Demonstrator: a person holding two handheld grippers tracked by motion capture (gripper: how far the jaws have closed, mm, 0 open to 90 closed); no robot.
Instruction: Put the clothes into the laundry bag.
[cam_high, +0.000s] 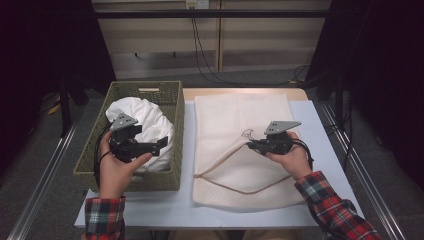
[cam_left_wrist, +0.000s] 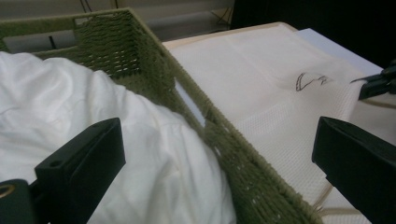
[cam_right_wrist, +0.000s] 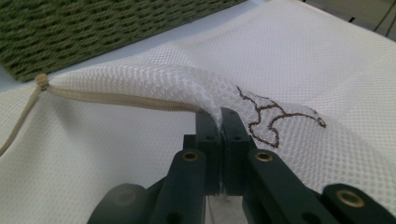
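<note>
One step of several done, by the look of it: mouth of the bag seized, nothing packed yet. At nine o'clock on the surface (cam_high: 165, 205), heaped and untouched inside the green woven basket (cam_high: 125, 180): the white cloth (cam_high: 150, 117). Just above that heap, pointing toward three o'clock: the left gripper (cam_high: 159, 145), jaws spread wide with nothing between them, so no hold on the cloth so far. Past the basket's three o'clock wall, lying flat from the middle of the surface toward three o'clock: the cream mesh bag (cam_high: 235, 115), just beside the basket, zip open across its six o'clock half. At the bag's middle, clamped shut on the upper mesh layer next to the zip edge (cam_right_wrist: 121, 99): the right gripper (cam_high: 250, 145), holding that layer raised off the lower one to make an opening. Left to do, judging from this: close on the cloth, carry it out of the basket toward three o'clock, push it into the gap, then let go and zip up.
</note>
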